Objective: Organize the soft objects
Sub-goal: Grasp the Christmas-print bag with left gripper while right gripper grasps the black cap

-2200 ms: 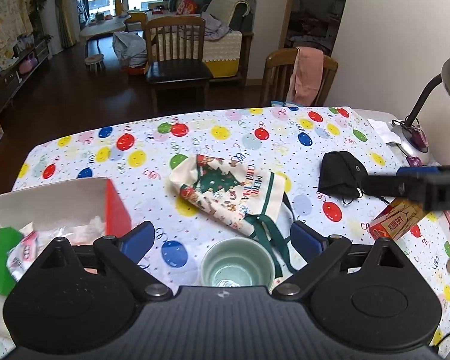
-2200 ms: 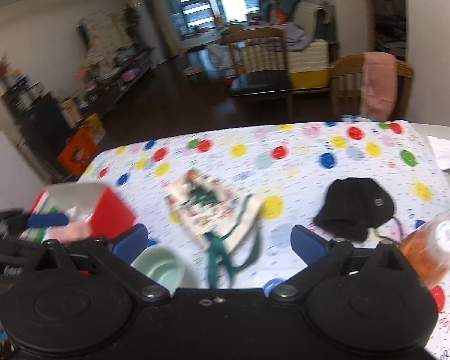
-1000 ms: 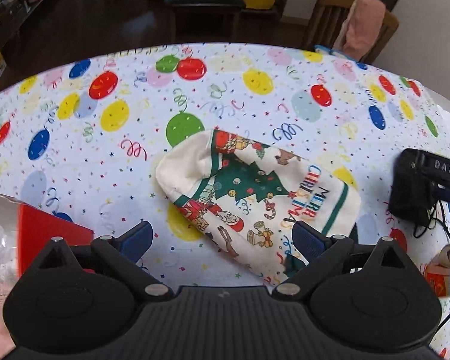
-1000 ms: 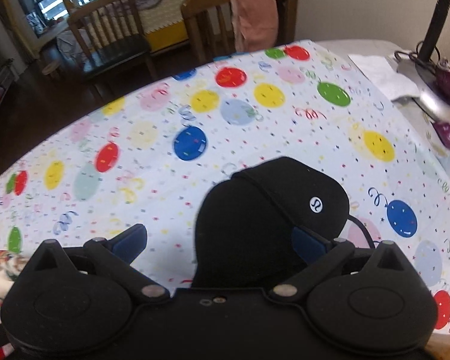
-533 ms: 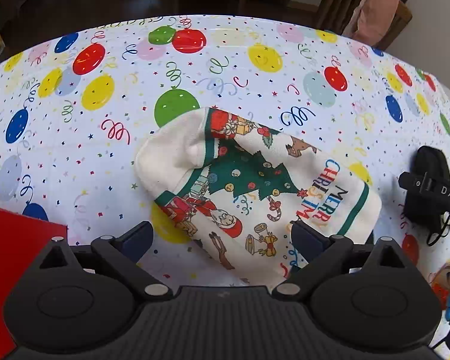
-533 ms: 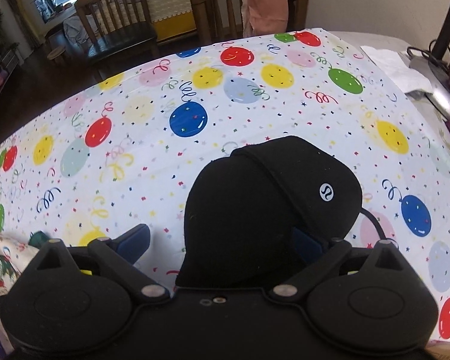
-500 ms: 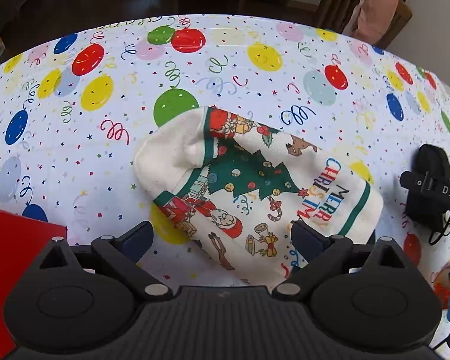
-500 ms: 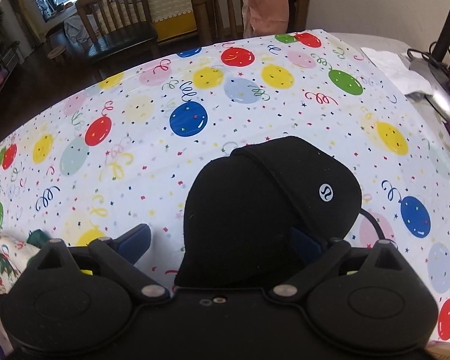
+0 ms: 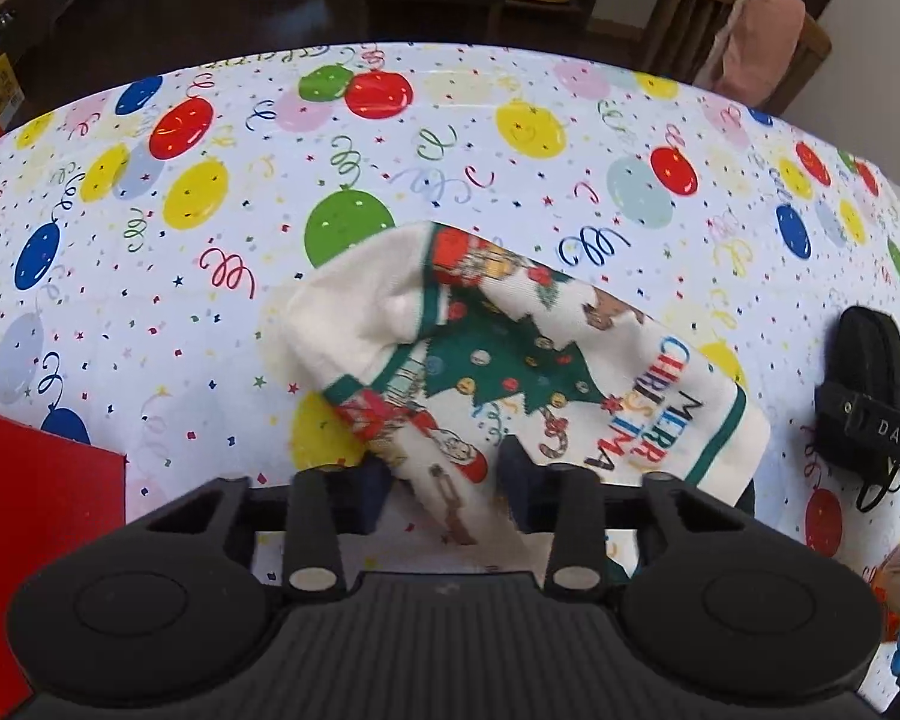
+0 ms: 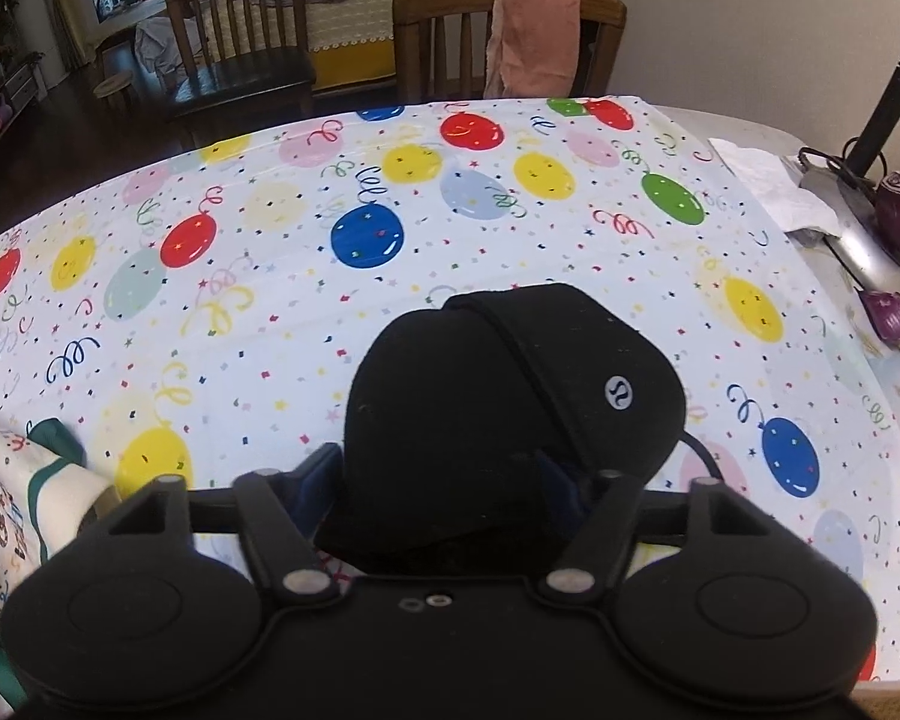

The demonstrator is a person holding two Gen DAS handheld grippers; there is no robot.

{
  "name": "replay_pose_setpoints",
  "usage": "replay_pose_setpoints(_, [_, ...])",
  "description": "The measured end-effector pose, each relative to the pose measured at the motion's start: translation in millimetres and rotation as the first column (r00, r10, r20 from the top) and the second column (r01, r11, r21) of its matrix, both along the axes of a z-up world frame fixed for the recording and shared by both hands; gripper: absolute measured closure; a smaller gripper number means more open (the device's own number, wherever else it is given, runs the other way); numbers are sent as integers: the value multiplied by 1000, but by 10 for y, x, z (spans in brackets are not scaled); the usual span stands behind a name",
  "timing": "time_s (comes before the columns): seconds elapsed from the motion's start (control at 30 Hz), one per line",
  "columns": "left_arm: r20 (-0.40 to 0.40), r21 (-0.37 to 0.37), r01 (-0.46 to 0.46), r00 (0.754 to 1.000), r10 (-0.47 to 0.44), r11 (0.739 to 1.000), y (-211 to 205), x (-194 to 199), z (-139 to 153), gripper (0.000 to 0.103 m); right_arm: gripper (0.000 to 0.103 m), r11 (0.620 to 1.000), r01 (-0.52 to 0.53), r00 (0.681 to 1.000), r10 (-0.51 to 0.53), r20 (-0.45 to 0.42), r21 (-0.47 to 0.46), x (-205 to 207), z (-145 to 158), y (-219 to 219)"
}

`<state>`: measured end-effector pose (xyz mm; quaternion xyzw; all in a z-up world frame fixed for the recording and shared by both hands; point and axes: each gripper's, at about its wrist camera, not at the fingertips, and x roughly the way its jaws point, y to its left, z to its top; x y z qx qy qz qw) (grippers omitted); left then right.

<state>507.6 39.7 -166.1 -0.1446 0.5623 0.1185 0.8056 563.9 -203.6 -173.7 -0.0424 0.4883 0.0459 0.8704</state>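
At nine o'clock the left gripper (image 9: 447,480) pinches the near edge of the Christmas bag (image 9: 510,360), at three the right gripper (image 10: 438,489) clamps the black cap (image 10: 510,396), both on the tablecloth (image 10: 270,228); such shallow bites could slip when lifted.

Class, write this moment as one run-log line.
left gripper: shut on cream Christmas-print cloth bag | right gripper: shut on black fabric cap | both on balloon-print tablecloth
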Motion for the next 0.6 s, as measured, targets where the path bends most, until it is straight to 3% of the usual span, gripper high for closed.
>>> replay_pose_setpoints(0.1, [17, -9, -10, 1000, 10, 1000, 22, -19, 20, 72, 50, 1000, 6, 1000, -6, 1, 8, -6, 23, -24])
replay_pose_setpoints(0.17, [31, 3, -9, 999, 9, 1000, 6, -31, 50, 78, 65, 1000, 2, 1000, -2, 3, 17, -22, 42, -28])
replay_pose_setpoints(0.27, [73, 12, -4, 997, 3, 1000, -18, -55, 137, 82, 75, 999, -10, 1000, 10, 3, 42, -63, 69, -32])
replay_pose_setpoints(0.6, [164, 58, 48, 985, -57, 997, -157, -150, 441, 90, 87, 983, -108, 994, 108, 10, 151, -346, 279, 5])
